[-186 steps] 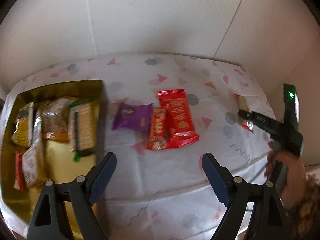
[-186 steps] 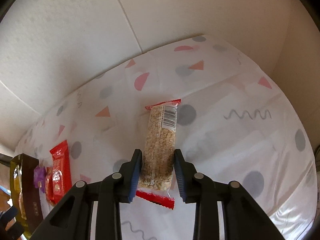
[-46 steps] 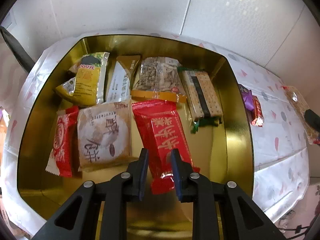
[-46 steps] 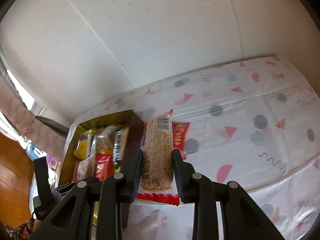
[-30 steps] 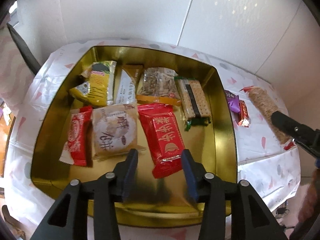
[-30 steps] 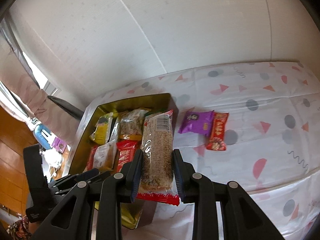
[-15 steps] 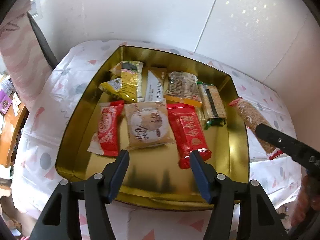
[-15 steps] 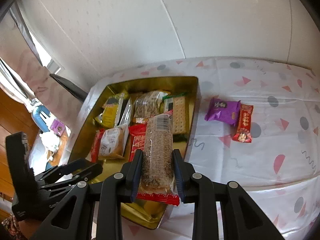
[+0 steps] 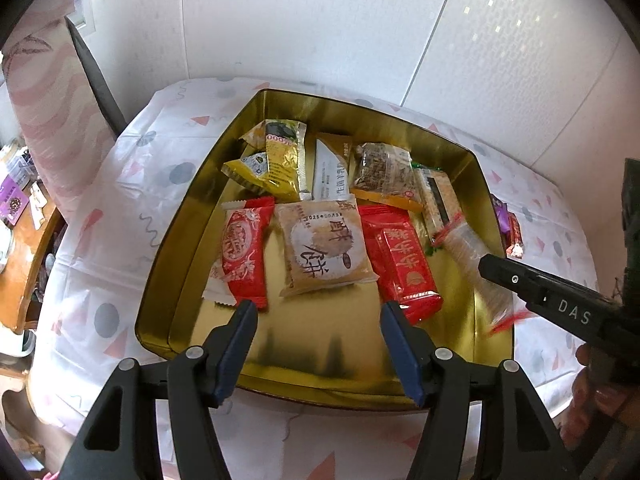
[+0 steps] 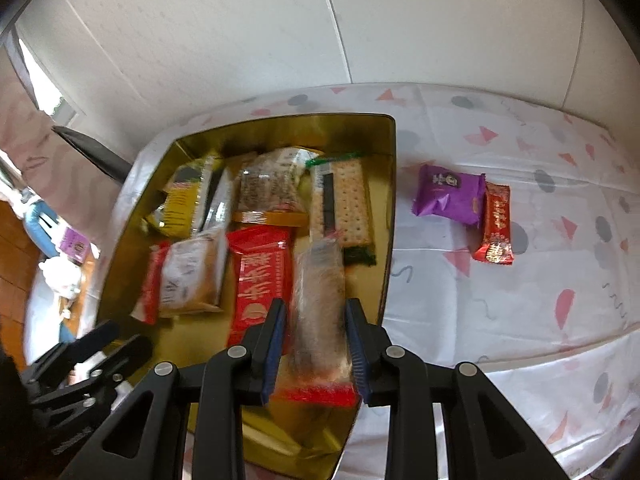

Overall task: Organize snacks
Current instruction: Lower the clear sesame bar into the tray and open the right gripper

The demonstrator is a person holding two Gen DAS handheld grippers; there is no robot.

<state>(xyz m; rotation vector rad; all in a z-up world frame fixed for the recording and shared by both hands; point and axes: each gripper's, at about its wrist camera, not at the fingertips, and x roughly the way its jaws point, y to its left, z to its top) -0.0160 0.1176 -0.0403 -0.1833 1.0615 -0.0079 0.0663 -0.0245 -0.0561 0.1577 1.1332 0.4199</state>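
Observation:
A gold tray (image 9: 188,216) (image 10: 386,216) holds several snack packs, among them a red pack (image 9: 404,260) (image 10: 258,276). My right gripper (image 10: 316,312) has its fingers a little apart around a clear sesame bar (image 10: 320,300) with red ends, blurred, over the tray's right side. The bar (image 9: 476,264) and the right gripper (image 9: 492,264) also show in the left wrist view. My left gripper (image 9: 318,316) is open and empty over the tray's near edge. A purple pack (image 10: 448,194) and a small red pack (image 10: 496,230) lie on the cloth right of the tray.
The table wears a white cloth (image 10: 520,280) with pink triangles and grey dots. White walls stand behind it. A dark chair back (image 9: 94,76) and a wooden side table (image 9: 24,240) are at the left.
My left gripper let go of the red pack in the tray, opened and drew back. My right gripper carried the sesame bar over the tray, and its fingers have spread a little.

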